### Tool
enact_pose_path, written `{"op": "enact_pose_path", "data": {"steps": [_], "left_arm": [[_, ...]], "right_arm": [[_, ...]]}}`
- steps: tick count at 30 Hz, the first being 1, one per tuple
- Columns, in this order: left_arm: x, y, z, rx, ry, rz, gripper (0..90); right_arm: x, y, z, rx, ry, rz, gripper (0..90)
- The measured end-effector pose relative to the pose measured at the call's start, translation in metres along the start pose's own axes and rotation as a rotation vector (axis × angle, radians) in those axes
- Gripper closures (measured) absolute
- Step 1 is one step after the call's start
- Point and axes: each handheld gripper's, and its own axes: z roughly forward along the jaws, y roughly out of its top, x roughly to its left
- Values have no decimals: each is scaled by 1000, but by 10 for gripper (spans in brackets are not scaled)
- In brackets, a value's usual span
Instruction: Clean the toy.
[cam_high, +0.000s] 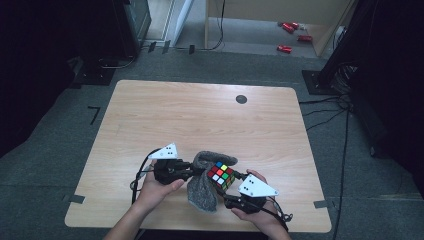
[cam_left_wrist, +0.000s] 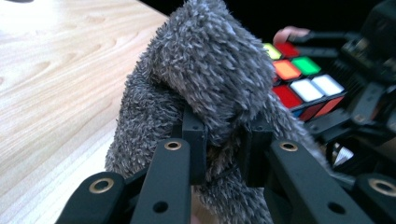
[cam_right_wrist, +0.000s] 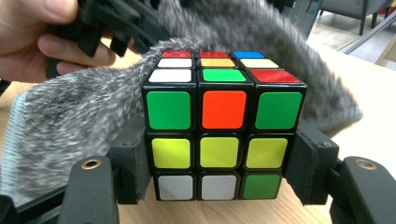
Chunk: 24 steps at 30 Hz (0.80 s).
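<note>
Room: dark grey floor (cam_high: 60, 150) around the furniture, red cans (cam_high: 292, 35) lying on it far beyond the back edge.
Tabletop (cam_high: 200, 115): pale wood, bare but for a small dark disc (cam_high: 241, 99) near the back right corner; all work sits by the front edge, about the middle.
Cloth (cam_high: 202, 192): grey, fuzzy, draped from beside the cube down toward the front edge; one fold is bunched up and raised.
Cube (cam_high: 221, 175): colour puzzle cube, just right of the cloth and touching it, near the front edge.
Left tool (cam_left_wrist: 224, 149): pressed together on a fold of the cloth, pinching it.
Right tool (cam_right_wrist: 219, 163): clamped on the cube, one pad on each side, its lower rows between them.
Step in hand: by my reading, wiping the cube with the cloth, the fold held against its far face.
Next move: probably drag the pinched fold across the top face while the right tool keeps the cube steady; the pinch must not slip.
</note>
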Motion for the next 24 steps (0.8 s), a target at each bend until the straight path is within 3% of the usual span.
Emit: {"op": "enact_pose_path", "data": {"steps": [5,9,10,11,15,17,20,21,22,23,24], "left_arm": [[-3,-5,10,64,33,33,778],[-4,-8,15,99,48,53,776],[-7,-11,20,130,65,91,773],[-7,-11,20,130,65,91,765],[-23,-19,35,157,128,205,741],[-28,-22,41,166,125,236,742],[-35,-24,50,141,66,225,746],[-35,-24,50,141,66,225,746],[-37,-23,51,116,35,192,745],[-37,-23,51,116,35,192,743],[-35,-22,51,81,25,145,741]], "right_arm": [[1,1,-1,-2,-4,-6,346],[-2,5,-7,-32,-39,9,346],[-3,7,-8,-40,-54,7,346],[-3,7,-8,-40,-54,7,346],[-3,13,-12,-87,-103,60,346],[-1,15,-13,-108,-112,76,346],[4,18,-11,-129,-111,105,346],[4,18,-11,-129,-111,105,346],[6,17,-8,-125,-108,123,347],[6,17,-8,-125,-108,123,347],[7,16,-4,-112,-108,137,346]]}}
